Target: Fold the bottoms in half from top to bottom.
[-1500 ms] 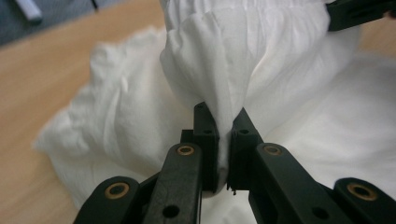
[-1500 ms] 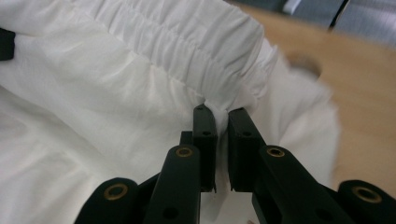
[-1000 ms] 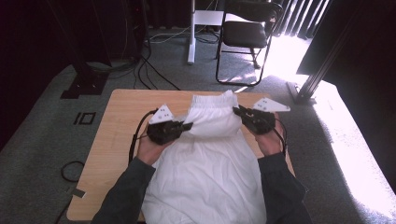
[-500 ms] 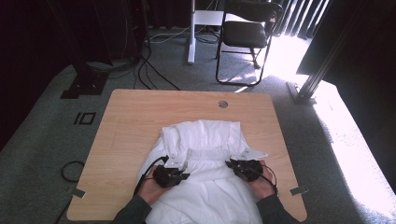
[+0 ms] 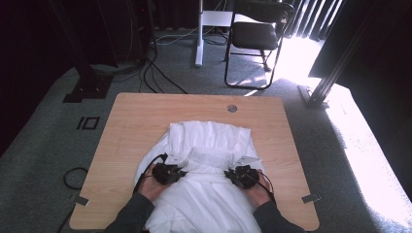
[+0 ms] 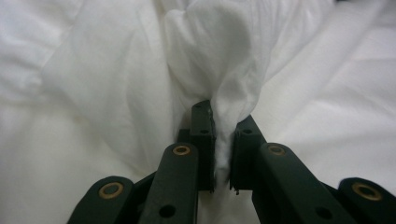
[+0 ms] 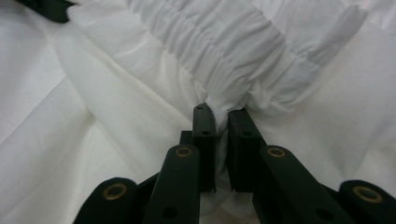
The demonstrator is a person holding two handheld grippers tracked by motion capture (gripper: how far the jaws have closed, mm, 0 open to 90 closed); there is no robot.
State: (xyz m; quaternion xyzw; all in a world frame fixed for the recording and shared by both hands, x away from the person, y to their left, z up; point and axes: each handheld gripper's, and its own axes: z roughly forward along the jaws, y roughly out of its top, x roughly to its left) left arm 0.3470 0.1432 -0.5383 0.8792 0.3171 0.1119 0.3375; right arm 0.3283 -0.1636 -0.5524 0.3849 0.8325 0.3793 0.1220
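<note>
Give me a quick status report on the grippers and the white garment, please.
Left gripper and right gripper both shut on white garment. Garment bunched on table. Nothing in the way.

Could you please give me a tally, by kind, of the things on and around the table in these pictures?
White garment on the table, pinched by both grippers: 1
Grippers: 2, left gripper and right gripper
Wooden table: 1
Black folding chair beyond the table: 1
Total: 5
</note>
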